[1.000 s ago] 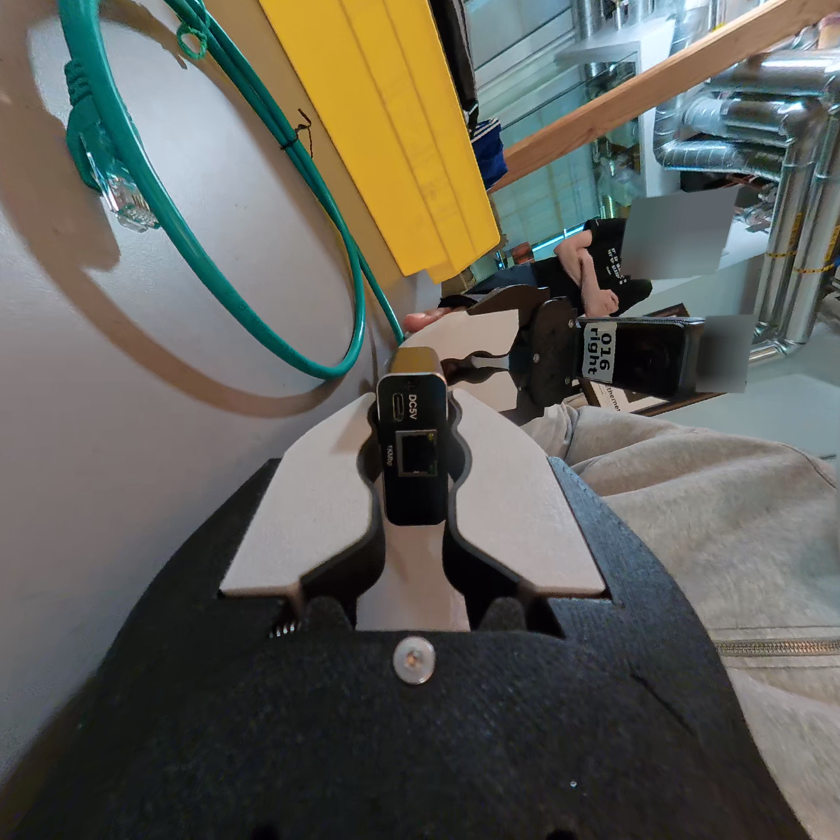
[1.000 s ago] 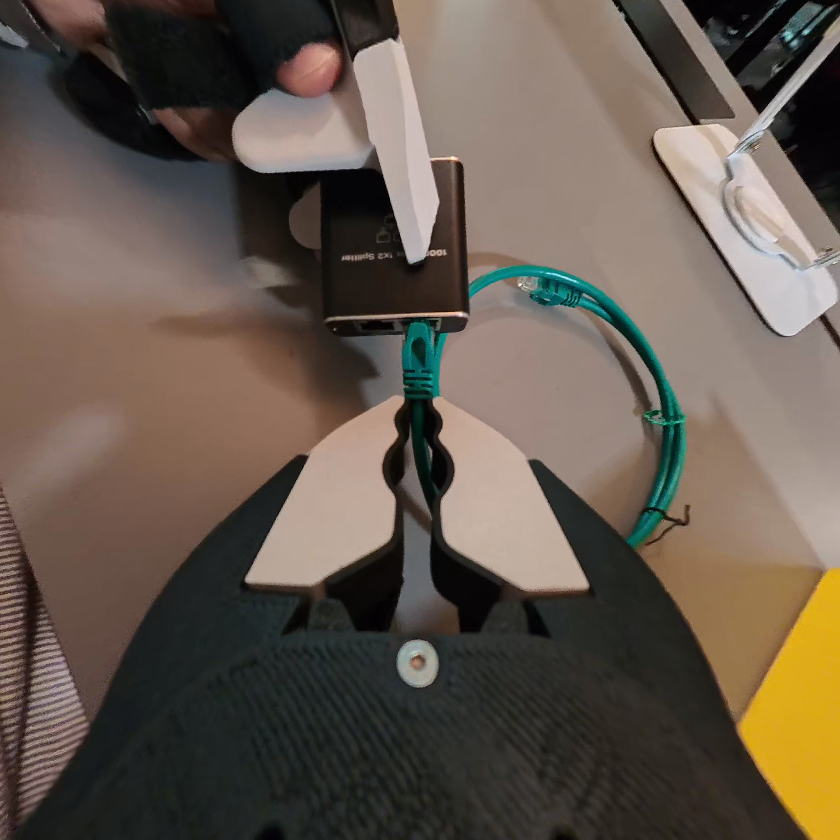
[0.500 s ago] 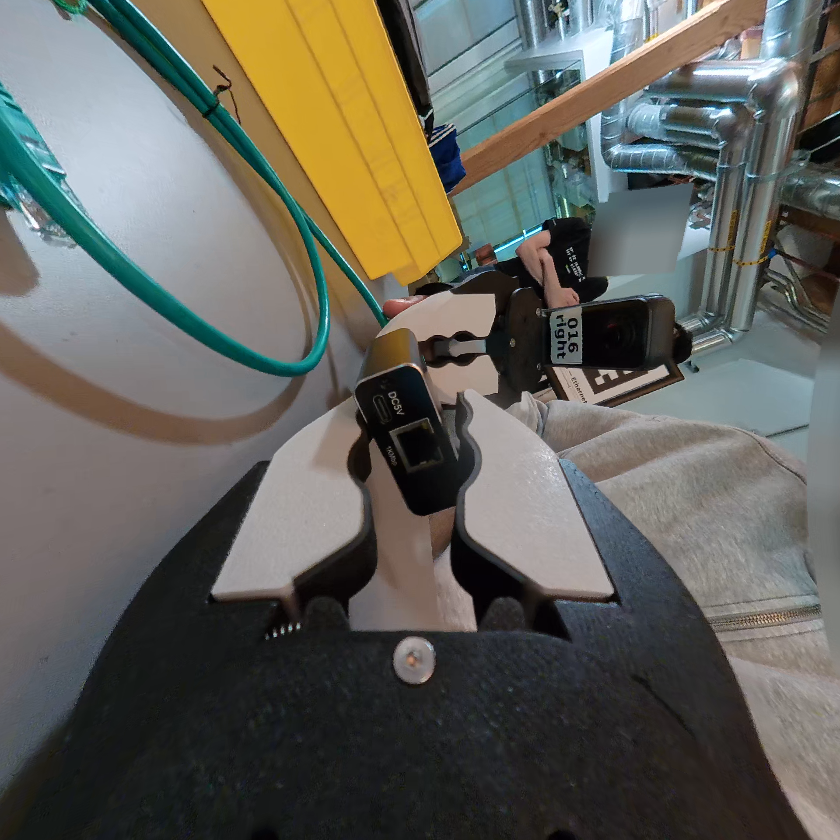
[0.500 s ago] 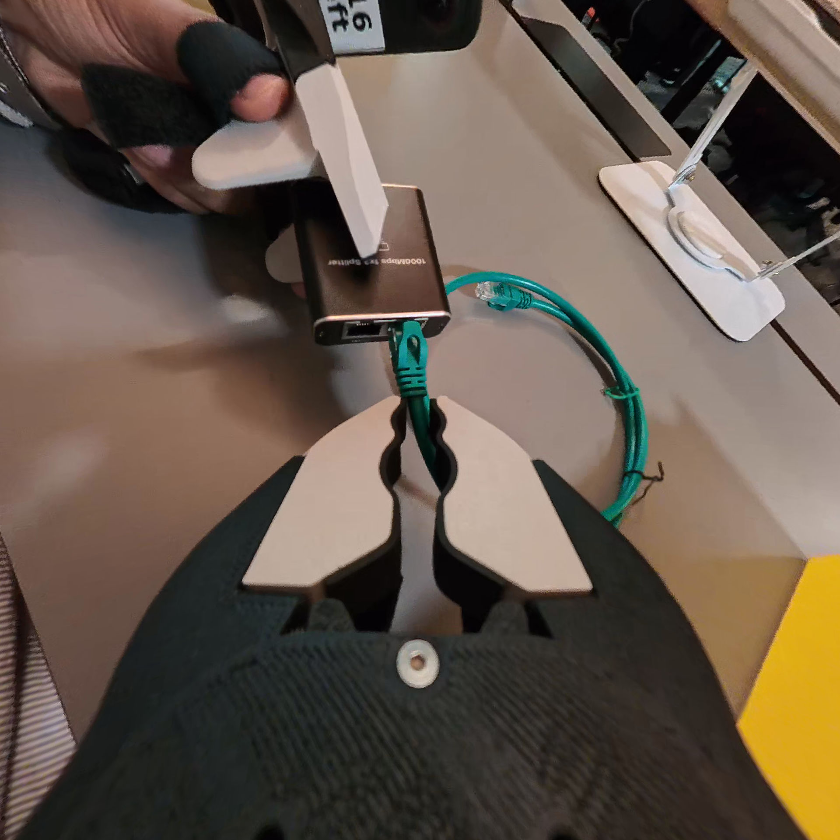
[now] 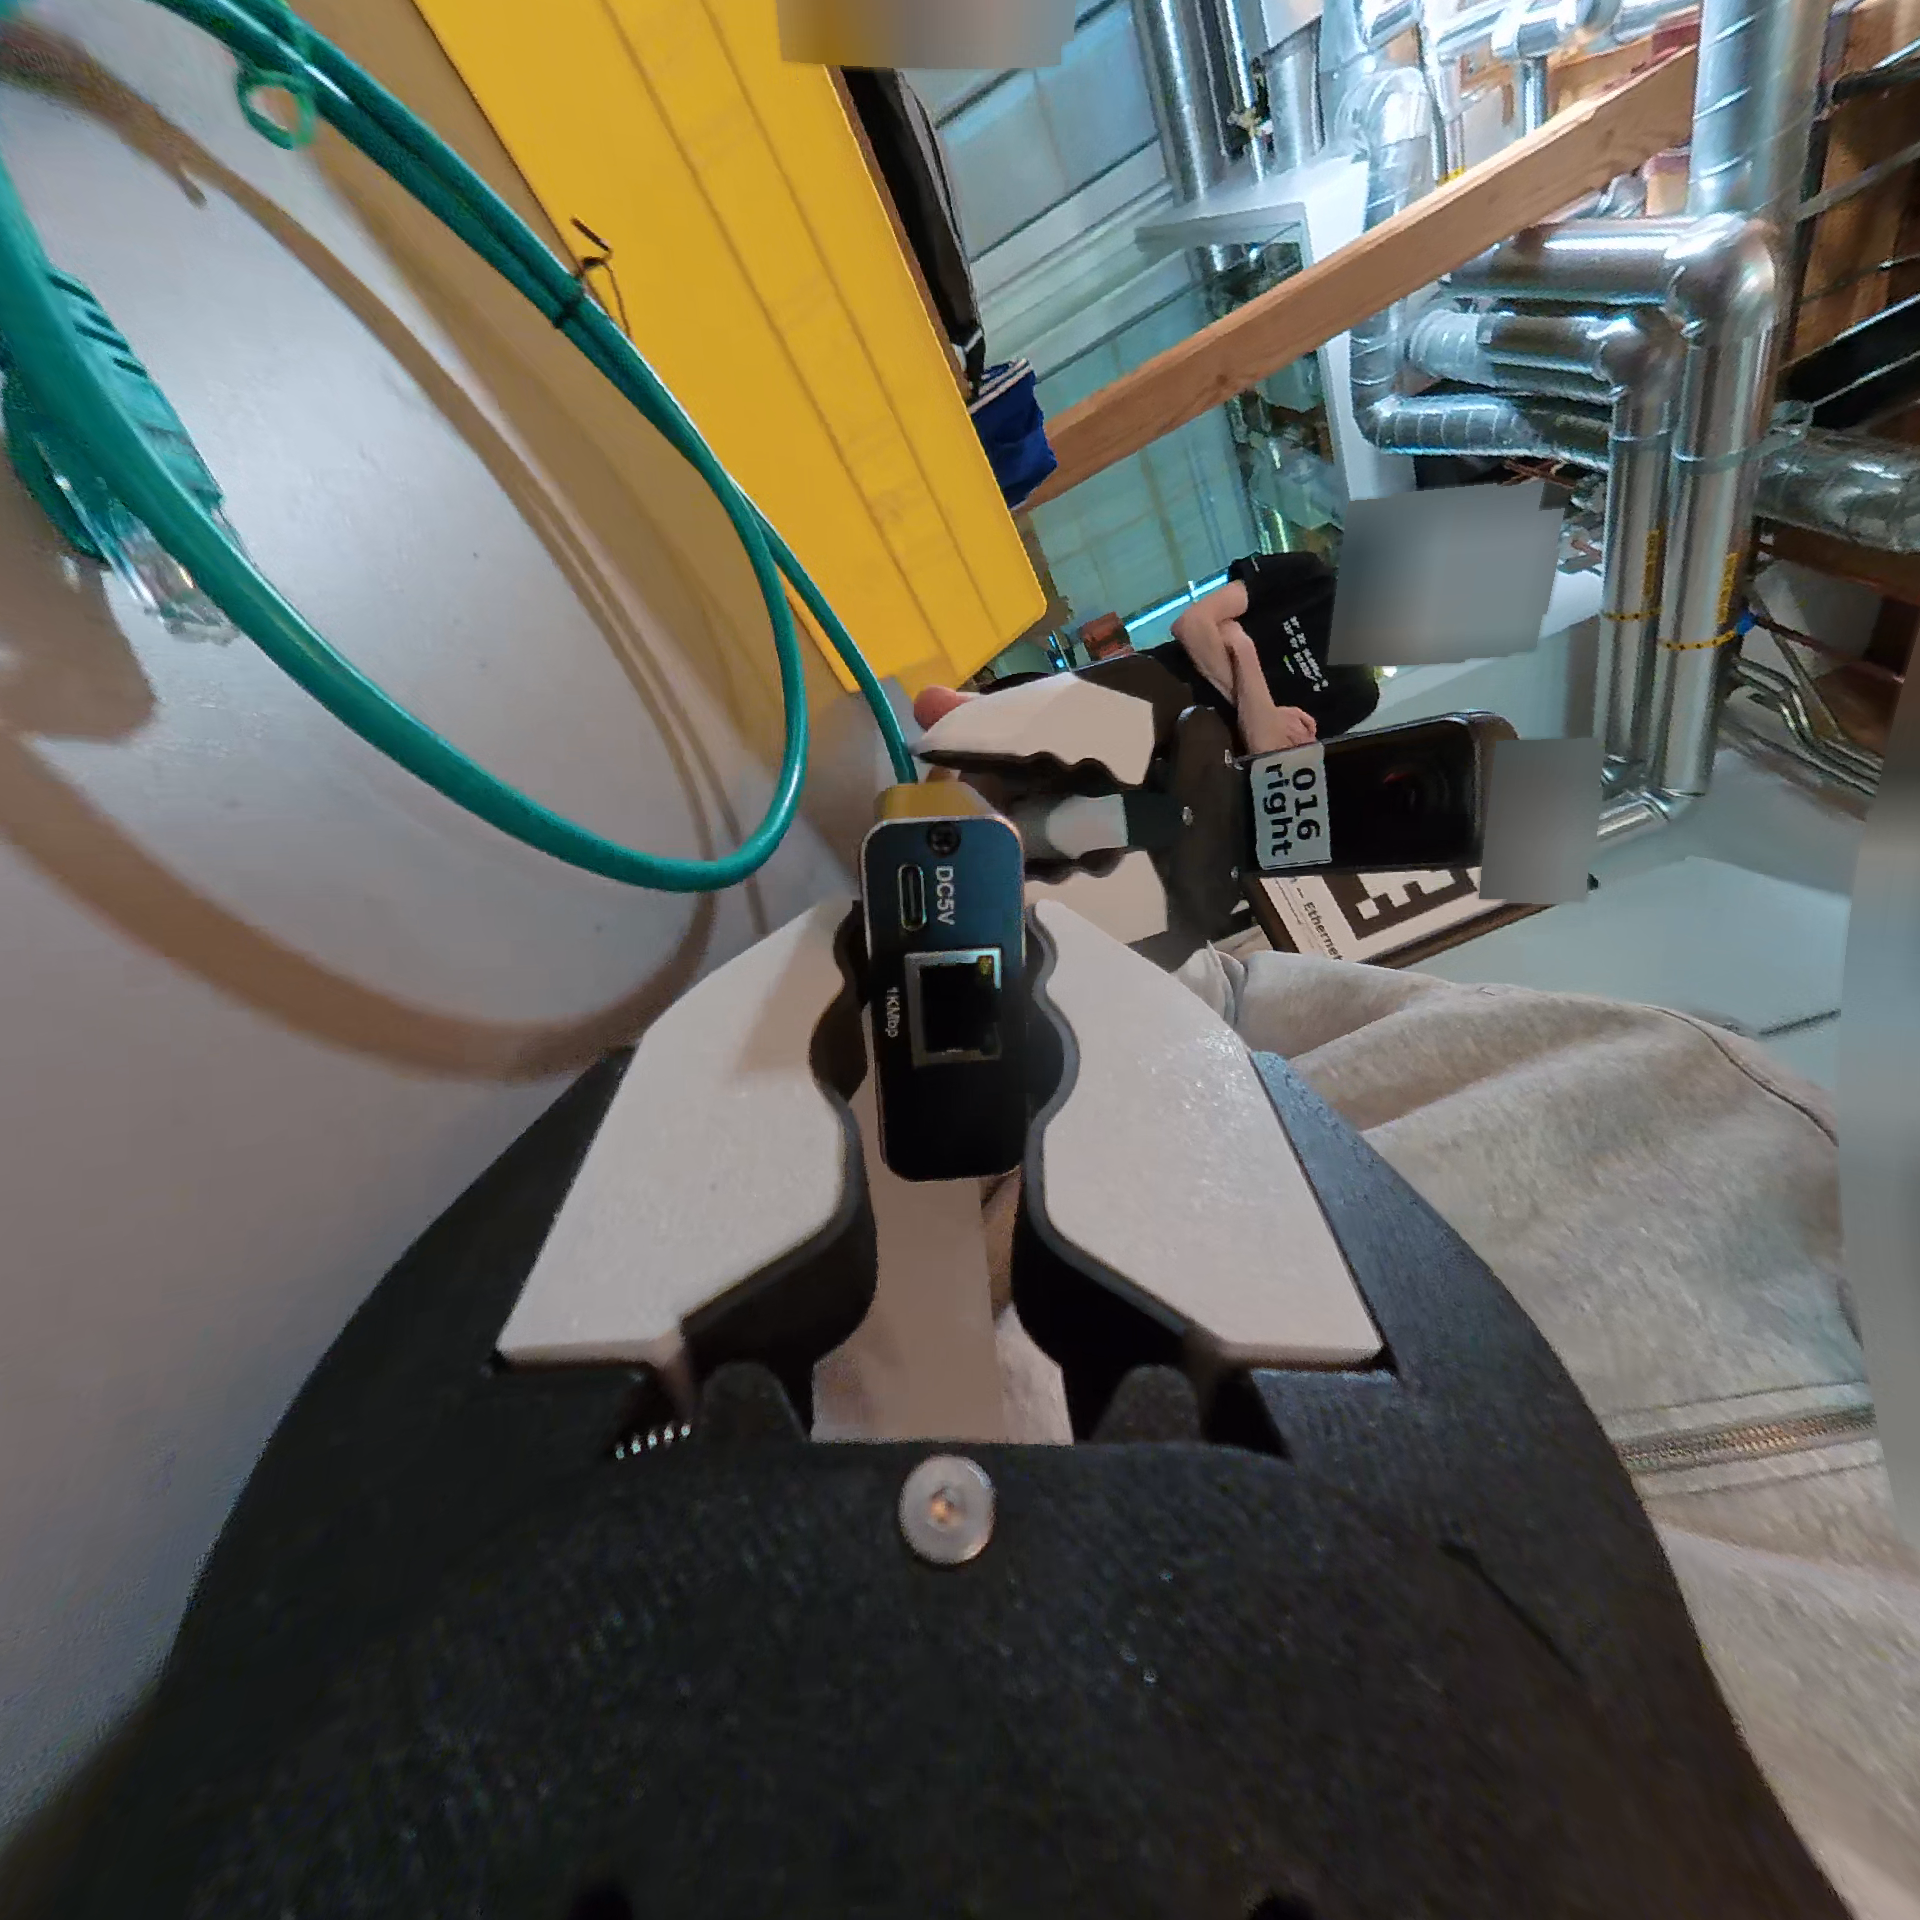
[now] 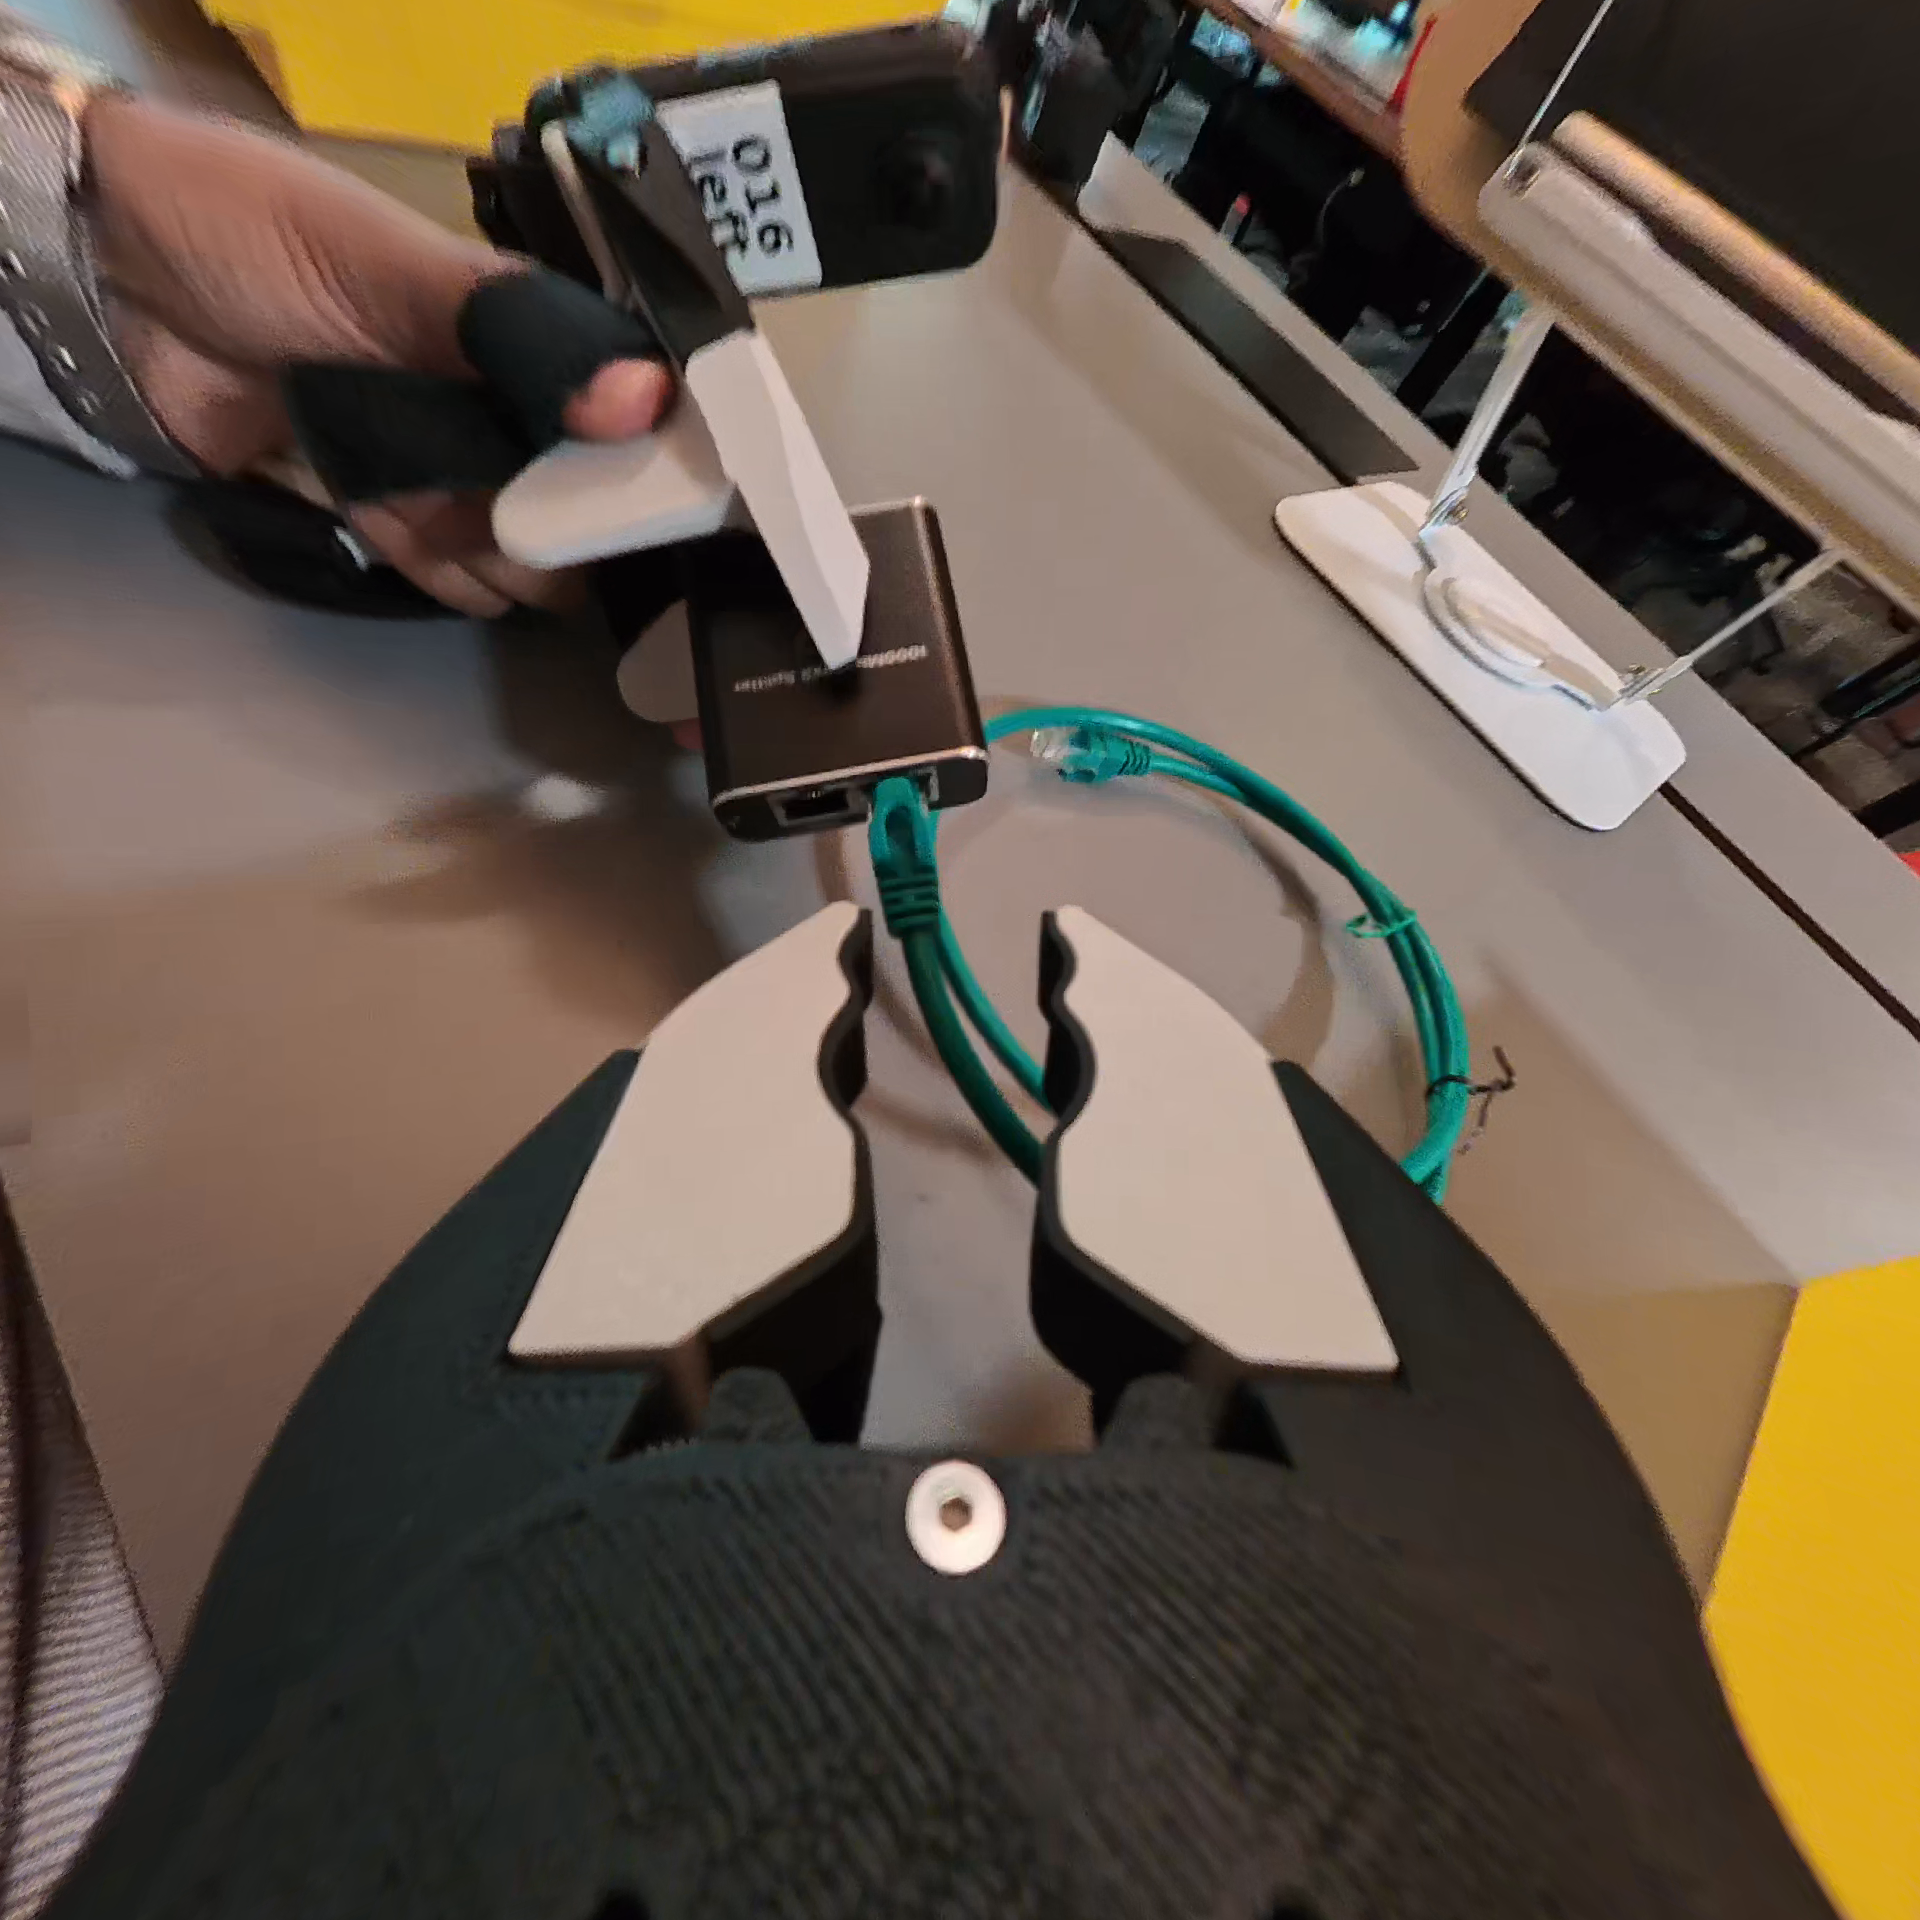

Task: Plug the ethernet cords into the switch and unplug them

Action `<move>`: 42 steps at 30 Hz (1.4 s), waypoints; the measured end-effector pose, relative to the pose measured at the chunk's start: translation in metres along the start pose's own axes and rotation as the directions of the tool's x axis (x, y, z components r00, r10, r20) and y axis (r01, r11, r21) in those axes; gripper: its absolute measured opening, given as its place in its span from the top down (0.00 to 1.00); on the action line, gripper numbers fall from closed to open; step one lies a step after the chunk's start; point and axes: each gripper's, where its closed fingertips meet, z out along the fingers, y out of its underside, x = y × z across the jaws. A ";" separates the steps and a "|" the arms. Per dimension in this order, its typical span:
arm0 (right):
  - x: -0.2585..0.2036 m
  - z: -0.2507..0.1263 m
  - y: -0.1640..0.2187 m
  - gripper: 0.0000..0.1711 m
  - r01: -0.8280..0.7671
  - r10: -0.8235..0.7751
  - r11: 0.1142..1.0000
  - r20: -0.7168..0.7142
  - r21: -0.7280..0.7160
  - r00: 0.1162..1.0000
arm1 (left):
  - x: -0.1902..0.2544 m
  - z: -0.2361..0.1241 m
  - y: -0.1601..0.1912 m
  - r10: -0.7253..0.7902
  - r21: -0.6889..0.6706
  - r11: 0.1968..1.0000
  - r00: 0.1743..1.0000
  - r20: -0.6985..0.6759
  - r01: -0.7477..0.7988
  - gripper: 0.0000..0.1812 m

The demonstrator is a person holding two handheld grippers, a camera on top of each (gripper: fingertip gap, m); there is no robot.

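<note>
My left gripper [image 5: 945,925] is shut on a small black switch [image 5: 945,997], with its pads on the switch's two sides. The end facing me has one empty port. In the right wrist view the switch [image 6: 831,665] is held just above the grey table [image 6: 312,935]. A green ethernet cord's plug [image 6: 902,842] sits in its right-hand port and the left port is empty. My right gripper [image 6: 953,920] is open. The cord [image 6: 966,1039] runs between its fingers without being pressed. The cord's free plug [image 6: 1081,750] lies on the table; it also shows in the left wrist view [image 5: 114,499].
The cord's coil [image 6: 1423,997] lies on the table to the right. A white stand base [image 6: 1475,644] is at the far right. A yellow bin [image 6: 1829,1558] borders the table's near right edge. A person's hand [image 6: 312,312] holds the left gripper.
My right gripper opened and let go of the green cord, whose plug stays in the switch. My left gripper kept its hold on the switch and turned it straight again.
</note>
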 end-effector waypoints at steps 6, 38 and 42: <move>0.014 -0.006 -0.013 0.80 -0.051 0.055 0.994 -0.040 0.099 0.998 | -0.001 -0.008 -0.013 0.026 0.082 0.996 1.000 0.009 -0.026 0.87; -0.081 -0.021 -0.194 0.73 -0.227 -0.025 0.749 0.369 0.622 0.929 | 0.005 -0.026 -0.043 -0.110 0.245 0.956 0.972 -0.210 0.161 0.87; -0.130 0.039 -0.247 0.55 -0.136 -0.167 0.846 0.498 0.516 0.851 | 0.008 -0.031 -0.044 -0.120 0.254 0.950 0.962 -0.246 0.183 0.87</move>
